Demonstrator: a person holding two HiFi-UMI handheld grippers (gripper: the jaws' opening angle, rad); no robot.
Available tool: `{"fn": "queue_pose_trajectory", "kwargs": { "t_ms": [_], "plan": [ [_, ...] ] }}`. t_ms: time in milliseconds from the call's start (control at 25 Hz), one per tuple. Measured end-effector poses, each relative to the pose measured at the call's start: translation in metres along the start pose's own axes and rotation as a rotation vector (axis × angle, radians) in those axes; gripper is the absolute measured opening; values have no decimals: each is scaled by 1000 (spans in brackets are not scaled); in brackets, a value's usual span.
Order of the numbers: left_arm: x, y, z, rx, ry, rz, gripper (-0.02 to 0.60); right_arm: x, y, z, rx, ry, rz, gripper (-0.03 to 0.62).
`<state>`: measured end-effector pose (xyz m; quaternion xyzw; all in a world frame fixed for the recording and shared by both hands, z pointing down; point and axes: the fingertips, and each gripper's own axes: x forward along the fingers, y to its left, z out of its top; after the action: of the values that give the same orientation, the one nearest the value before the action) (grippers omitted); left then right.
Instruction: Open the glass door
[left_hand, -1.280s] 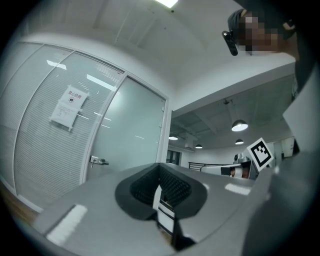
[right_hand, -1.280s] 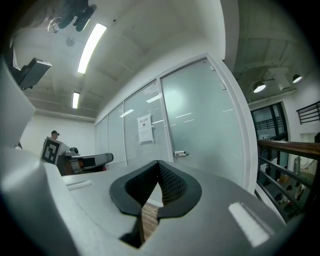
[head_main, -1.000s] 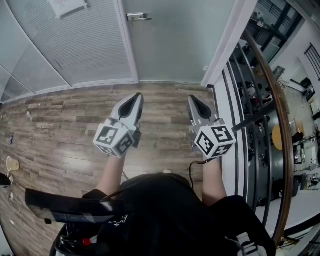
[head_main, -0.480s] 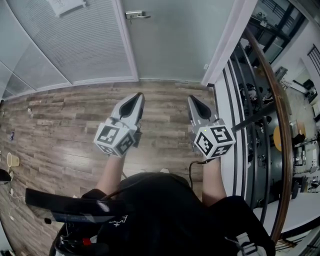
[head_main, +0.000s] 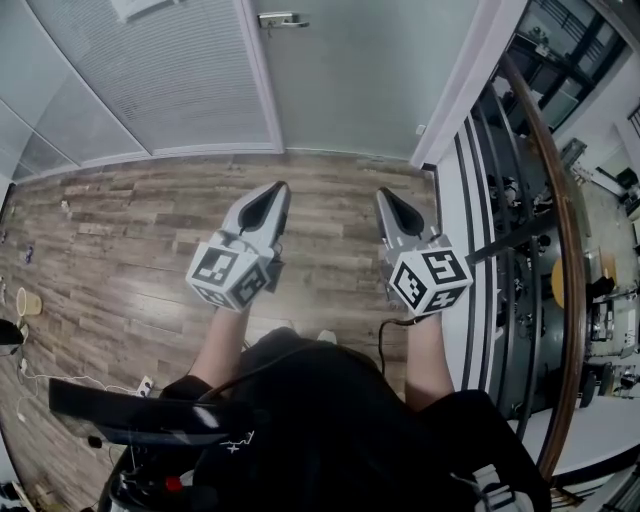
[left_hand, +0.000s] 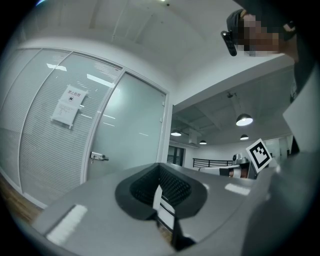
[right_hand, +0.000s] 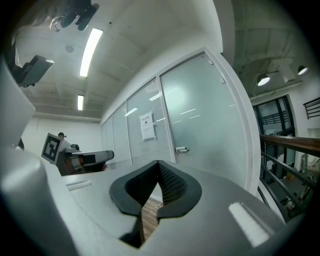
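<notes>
The frosted glass door (head_main: 350, 80) stands shut ahead of me, its metal handle (head_main: 278, 19) at the top edge of the head view. In the left gripper view the handle (left_hand: 99, 157) is small and far; in the right gripper view the handle (right_hand: 181, 149) also sits well beyond the jaws. My left gripper (head_main: 268, 195) and right gripper (head_main: 388, 200) are held side by side over the wooden floor, pointing at the door, both shut with nothing in them. Neither touches the door.
A glass wall with blinds (head_main: 160, 80) and a paper notice (head_main: 145, 8) runs left of the door. A white door frame post (head_main: 455, 90) and a railing with a wooden handrail (head_main: 545, 200) close off the right side. A cup (head_main: 28, 300) stands on the floor (head_main: 130, 250) at far left.
The door and its handle have slid toward the top of the head view, and more floor shows. Both grippers keep the same side-by-side pose, still shut.
</notes>
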<state>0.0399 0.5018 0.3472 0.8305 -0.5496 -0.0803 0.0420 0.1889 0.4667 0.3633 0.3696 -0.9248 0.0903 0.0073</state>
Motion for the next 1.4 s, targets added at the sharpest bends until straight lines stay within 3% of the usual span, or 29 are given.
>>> {"fn": "queue_pose_trajectory", "kwargs": {
  "t_ms": [360,760,1400],
  "plan": [
    [-1,2,-5,-7,10,13,-2,2,1,-5,7,7,23,2],
    [8,10,-15,-18,20,-22,-2,10,2,-11,0,23,20,2],
    [63,86,-5,-45,13,-80,-2,98,-10,6,-40,31,-22,3]
  ]
}}
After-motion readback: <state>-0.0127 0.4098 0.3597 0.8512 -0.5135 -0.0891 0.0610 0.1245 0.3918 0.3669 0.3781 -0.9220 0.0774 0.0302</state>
